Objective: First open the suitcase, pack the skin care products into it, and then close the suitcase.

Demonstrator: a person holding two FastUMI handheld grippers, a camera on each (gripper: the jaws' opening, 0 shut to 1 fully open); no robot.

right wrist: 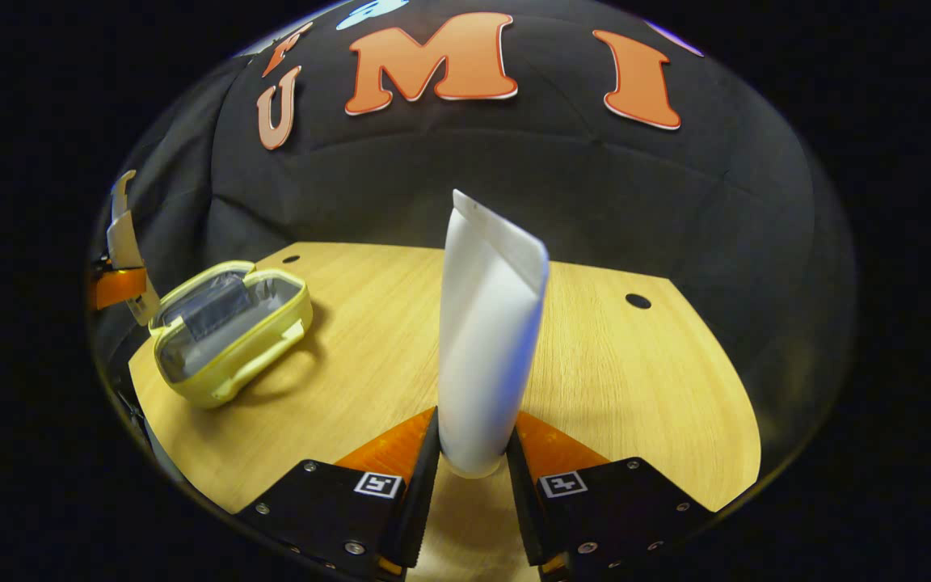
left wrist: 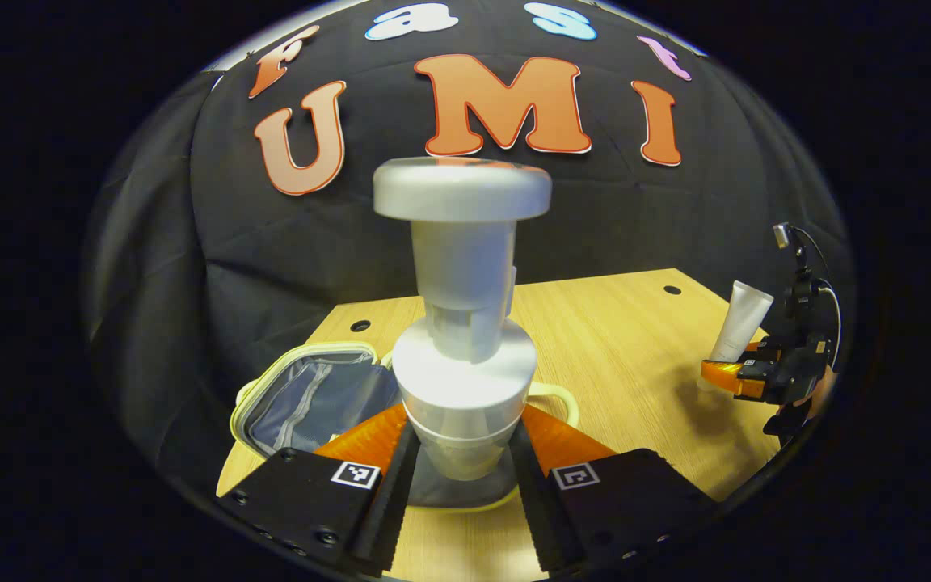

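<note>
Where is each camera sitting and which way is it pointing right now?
Left gripper view: rides on the left claw, looking forward over a held pump bottle toward the open suitcase and booth wall; its own two fingers show at the bottom.
Right gripper view: rides on the right claw, looking along an upright white tube across the wooden table; its own fingers show below.
Shared: both see the suitcase, the table, and the opposite claw off to one side.
</note>
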